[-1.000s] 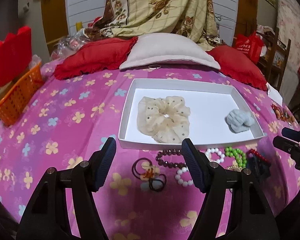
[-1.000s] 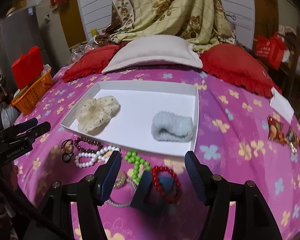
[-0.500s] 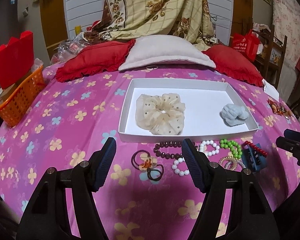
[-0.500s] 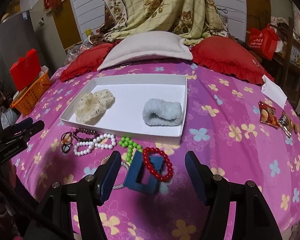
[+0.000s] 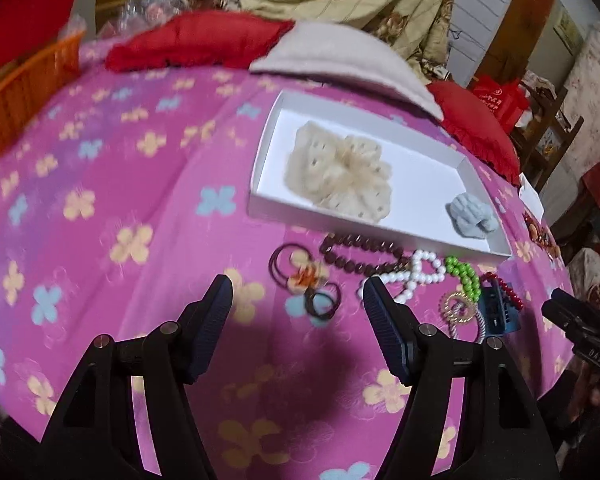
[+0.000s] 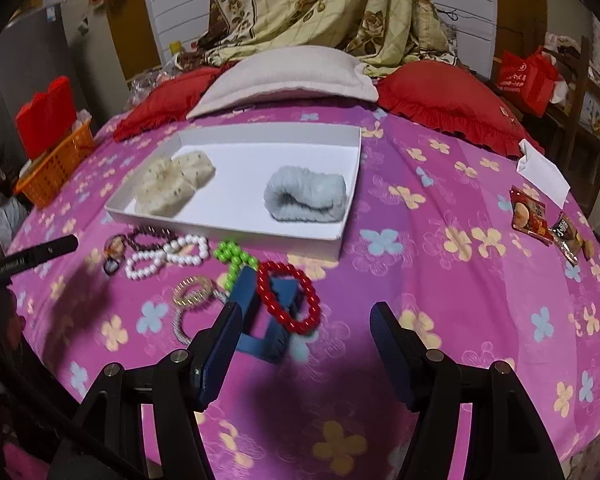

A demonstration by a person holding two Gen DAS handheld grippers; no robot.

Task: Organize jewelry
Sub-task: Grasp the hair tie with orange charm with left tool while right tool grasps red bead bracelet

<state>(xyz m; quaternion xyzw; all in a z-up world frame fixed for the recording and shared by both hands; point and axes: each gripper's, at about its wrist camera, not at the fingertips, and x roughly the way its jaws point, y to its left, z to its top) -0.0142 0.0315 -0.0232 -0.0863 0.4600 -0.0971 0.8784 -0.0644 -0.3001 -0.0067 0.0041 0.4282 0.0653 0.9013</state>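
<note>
From the left wrist we see our left gripper (image 5: 297, 300) spread wide and empty above the pink flowered bedspread (image 5: 112, 200). Beyond it lie dark hair ties (image 5: 304, 280), a brown bead bracelet (image 5: 360, 254) and a white pearl bracelet (image 5: 414, 274), near the front edge of the shallow white cardboard tray (image 5: 260, 168).

From the right wrist, our right gripper (image 6: 304, 320) stands open, holding nothing. A red bead bracelet (image 6: 288, 298) lies draped on a blue plastic block (image 6: 274, 320) just ahead, beside the green bead bracelet (image 6: 234, 258).
</note>
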